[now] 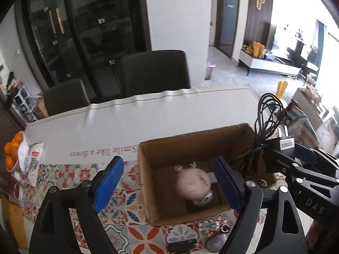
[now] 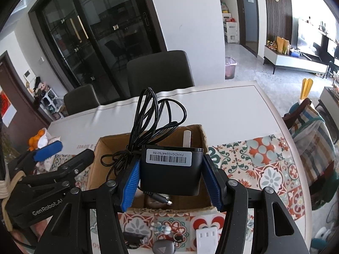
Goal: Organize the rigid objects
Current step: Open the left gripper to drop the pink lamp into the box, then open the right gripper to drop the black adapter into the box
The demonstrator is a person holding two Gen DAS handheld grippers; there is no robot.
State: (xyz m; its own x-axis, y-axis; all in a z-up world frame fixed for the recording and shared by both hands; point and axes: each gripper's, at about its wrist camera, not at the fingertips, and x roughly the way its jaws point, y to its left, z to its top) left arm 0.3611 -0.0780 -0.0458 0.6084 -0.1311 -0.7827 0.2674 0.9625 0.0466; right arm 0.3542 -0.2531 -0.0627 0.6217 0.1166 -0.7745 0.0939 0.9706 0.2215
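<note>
At the centre of the left wrist view an open brown cardboard box (image 1: 190, 148) rests on the white table (image 1: 148, 116), and the left gripper (image 1: 169, 182) hangs spread over the pale pink round figurine (image 1: 193, 183) lying inside. At the centre of the right wrist view the right gripper (image 2: 171, 180) pinches a black plastic power adapter (image 2: 171, 169) between its blue pads, above the box, its coiled black cable (image 2: 152, 118) looping upward.

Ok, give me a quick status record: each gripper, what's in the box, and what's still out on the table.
left gripper: open, nothing between the pads, over the near-left part of the box
right gripper: shut on the black power adapter, held above the box
adapter cable: coiled, looping up over the box
cardboard box: open, on the patterned tablecloth
in box: pink pig-shaped toy
still on table, near side of box: grey rounded device, white plug piece, small figurine
</note>
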